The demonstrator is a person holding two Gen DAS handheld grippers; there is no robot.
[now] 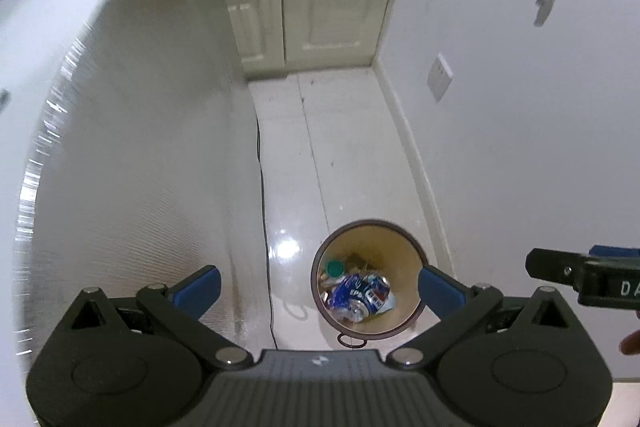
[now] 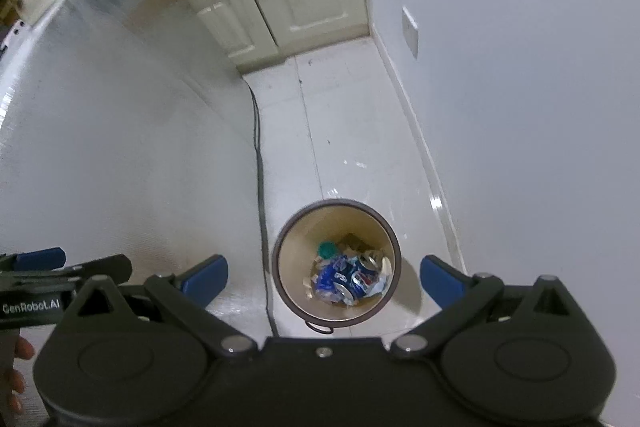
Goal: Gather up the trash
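Note:
A round brown-rimmed trash bin (image 1: 370, 227) (image 2: 338, 205) stands on the white floor below both grippers. Crushed blue soda cans (image 1: 360, 295) (image 2: 348, 277), a green lid (image 1: 335, 269) (image 2: 327, 249) and crumpled scraps lie inside it. My left gripper (image 1: 320, 287) hangs open high above the bin, nothing between its blue pads (image 1: 200, 287). My right gripper (image 2: 324, 277) is likewise open and empty over the bin, blue pads (image 2: 206, 279) spread wide. Each gripper shows at the edge of the other's view: the right (image 1: 580, 273), the left (image 2: 60, 271).
A tall white appliance side (image 1: 132, 147) (image 2: 100, 147) fills the left. A grey wall (image 1: 520, 107) with a switch plate (image 1: 440, 77) bounds the right. Cream cabinet doors (image 1: 308, 19) (image 2: 288, 3) close the far end. A black cable (image 1: 264, 227) (image 2: 260, 187) runs along the floor.

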